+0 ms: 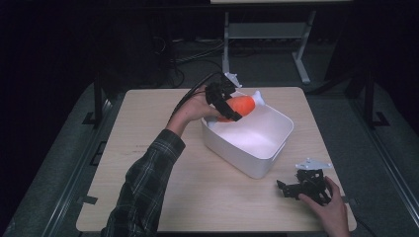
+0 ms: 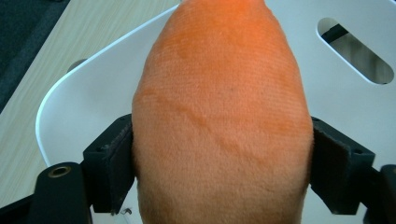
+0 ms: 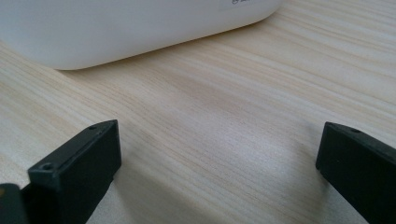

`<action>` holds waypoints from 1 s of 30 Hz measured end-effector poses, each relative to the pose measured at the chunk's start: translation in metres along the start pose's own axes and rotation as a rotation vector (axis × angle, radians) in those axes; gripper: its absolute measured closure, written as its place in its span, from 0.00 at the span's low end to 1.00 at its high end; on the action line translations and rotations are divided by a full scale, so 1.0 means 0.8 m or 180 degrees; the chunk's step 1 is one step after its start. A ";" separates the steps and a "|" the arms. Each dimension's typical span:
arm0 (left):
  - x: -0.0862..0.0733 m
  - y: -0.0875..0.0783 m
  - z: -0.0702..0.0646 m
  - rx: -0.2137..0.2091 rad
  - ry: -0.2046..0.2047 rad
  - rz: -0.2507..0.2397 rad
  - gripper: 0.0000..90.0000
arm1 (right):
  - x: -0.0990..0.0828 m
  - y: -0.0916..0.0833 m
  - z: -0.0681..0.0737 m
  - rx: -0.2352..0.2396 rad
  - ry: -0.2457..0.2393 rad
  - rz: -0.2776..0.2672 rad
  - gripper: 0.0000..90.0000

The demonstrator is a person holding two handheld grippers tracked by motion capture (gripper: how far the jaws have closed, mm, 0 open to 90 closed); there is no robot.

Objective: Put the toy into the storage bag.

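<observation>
An orange plush toy with a white tip is held over the far left corner of the white bin. My left gripper is shut on it. In the left gripper view the orange plush toy is squeezed between both black pads, with the white bin beneath it. My right gripper rests low on the table near the front right corner, jaws pointing left. In the right gripper view my right gripper stands open over bare wood, facing the white bin.
The light wooden table has free room at the left and front. A metal desk frame and cables stand on the dark floor beyond the far edge. The person's plaid sleeve crosses the front left.
</observation>
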State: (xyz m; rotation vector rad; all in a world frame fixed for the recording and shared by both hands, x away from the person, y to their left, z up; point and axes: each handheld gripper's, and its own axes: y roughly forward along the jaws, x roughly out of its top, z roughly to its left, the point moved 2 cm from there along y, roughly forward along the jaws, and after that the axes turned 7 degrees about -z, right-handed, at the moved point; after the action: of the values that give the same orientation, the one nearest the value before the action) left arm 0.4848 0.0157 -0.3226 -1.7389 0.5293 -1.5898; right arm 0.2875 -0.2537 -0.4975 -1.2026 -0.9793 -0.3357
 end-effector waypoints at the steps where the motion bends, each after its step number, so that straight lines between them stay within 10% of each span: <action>1: 0.000 0.000 0.000 0.0000 -0.0006 -0.0002 0.21 | 0.000 0.000 0.000 0.0000 0.0001 0.0000 0.00; 30: -0.013 -0.037 -0.013 0.0146 -0.0114 -0.0186 0.16 | 0.000 0.000 0.000 0.0001 0.0006 0.0000 0.00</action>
State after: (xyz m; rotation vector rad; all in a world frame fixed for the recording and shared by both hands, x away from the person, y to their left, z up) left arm 0.4682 0.0401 -0.3083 -1.7594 0.4251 -1.5957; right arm 0.2874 -0.2536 -0.4974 -1.2017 -0.9776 -0.3366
